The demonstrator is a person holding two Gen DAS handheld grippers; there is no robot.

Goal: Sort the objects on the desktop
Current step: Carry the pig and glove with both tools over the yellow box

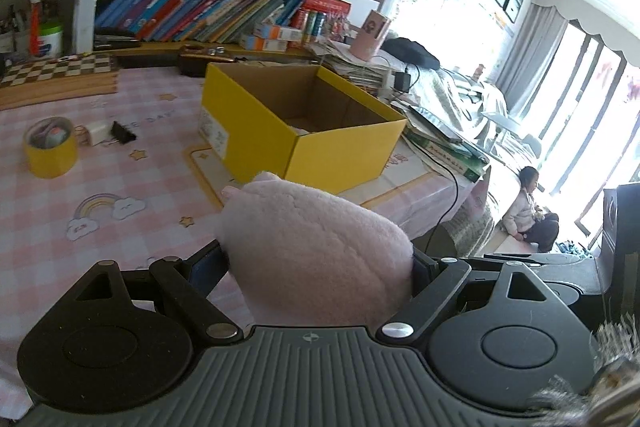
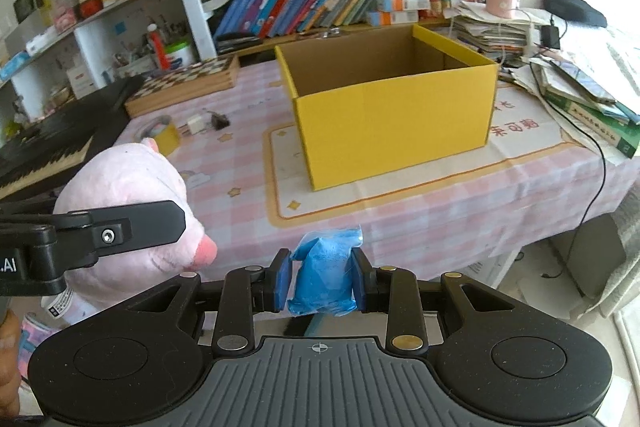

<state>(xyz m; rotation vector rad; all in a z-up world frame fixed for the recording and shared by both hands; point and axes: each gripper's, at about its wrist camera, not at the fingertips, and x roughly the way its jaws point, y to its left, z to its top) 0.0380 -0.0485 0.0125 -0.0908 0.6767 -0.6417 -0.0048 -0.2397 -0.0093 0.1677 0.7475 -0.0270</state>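
My left jaws squeeze a soft, light pink plush pig at its yielding middle, while my right jaws pinch a crinkly, slippery blue plastic packet low in the frame.

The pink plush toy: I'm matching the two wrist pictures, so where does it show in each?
Left wrist view: the pink plush toy fills the lower centre, clamped in the left gripper.
Right wrist view: it sits at the left edge, that gripper's finger across it.
Shared landmark: the yellow box on the table beyond.
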